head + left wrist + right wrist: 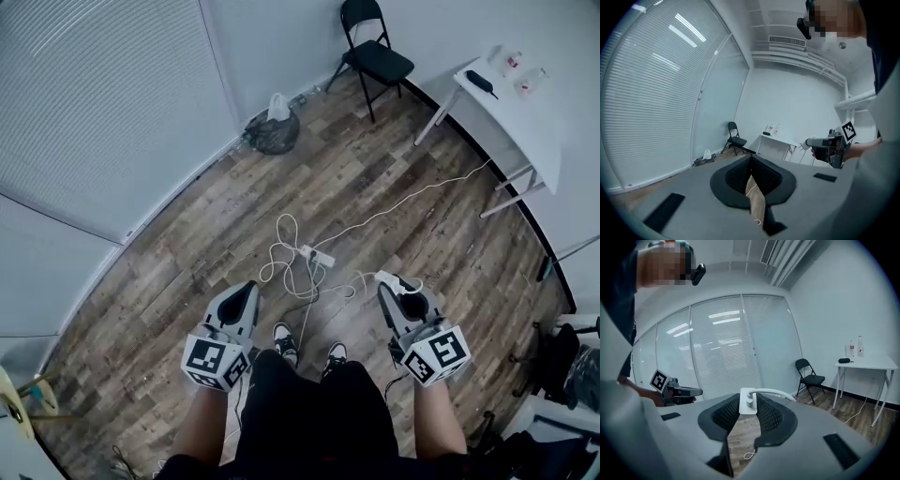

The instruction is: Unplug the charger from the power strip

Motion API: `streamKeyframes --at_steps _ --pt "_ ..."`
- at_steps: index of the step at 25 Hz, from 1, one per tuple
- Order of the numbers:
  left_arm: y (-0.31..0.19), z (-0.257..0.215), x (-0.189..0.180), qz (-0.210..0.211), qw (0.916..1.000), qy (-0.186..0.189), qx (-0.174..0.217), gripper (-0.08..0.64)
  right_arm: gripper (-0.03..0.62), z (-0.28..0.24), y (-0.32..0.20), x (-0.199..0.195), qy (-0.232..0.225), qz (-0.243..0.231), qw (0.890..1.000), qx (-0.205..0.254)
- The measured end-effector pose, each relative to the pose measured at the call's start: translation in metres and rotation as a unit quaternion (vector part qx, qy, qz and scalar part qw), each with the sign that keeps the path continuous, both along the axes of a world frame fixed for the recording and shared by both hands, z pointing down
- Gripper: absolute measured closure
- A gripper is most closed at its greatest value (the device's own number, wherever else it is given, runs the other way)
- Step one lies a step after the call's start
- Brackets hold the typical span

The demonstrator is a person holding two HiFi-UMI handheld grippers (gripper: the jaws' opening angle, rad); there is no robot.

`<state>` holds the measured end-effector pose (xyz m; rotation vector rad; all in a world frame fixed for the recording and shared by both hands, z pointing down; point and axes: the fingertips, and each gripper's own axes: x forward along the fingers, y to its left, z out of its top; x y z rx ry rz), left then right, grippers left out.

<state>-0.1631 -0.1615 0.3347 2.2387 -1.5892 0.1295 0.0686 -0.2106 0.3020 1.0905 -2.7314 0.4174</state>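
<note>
Right gripper view: the right hand-held gripper (748, 405) grasps the white charger (747, 398), clear of the power strip (317, 253) lying on the wooden floor (187, 281) at the head view's centre.
The unplugging looks done. A steady pinch on the charger's flat sides, with slack in its cable (774, 392), should keep the strip from dragging. The left hand-held gripper (751, 158) is clenched on nothing. In the head view, a white surface (525, 117) stands upper right, a folding chair (373, 52) at top, and blinds (94, 94) upper left.

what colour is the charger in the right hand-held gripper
White, the small square plastic charger and its cable alike; clearest in the right gripper view.
</note>
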Motion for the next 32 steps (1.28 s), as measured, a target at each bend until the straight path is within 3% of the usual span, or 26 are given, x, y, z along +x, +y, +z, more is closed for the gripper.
streamKeyframes --at_steps 5,9,17,22,32 --pt "0.003 -0.04 0.045 0.0 0.9995 -0.009 0.029 0.537 0.483 -0.019 0.018 0.028 -0.006 -0.009 1.0 0.004" --pt "0.011 -0.084 0.079 0.005 0.9983 -0.006 0.057 0.537 0.483 -0.054 0.039 0.057 -0.011 -0.002 0.999 0.043" --pt "0.029 -0.173 0.1 0.015 0.9916 -0.025 0.126 0.537 0.483 -0.128 0.057 0.086 -0.015 0.025 0.991 0.129" --pt "0.035 -0.183 0.11 0.035 0.9885 -0.044 0.14 0.537 0.483 -0.146 0.062 0.086 -0.027 0.027 0.988 0.148" --pt "0.039 -0.186 0.114 0.046 0.9861 -0.061 0.147 0.537 0.483 -0.143 0.074 0.072 -0.015 0.001 0.99 0.142"
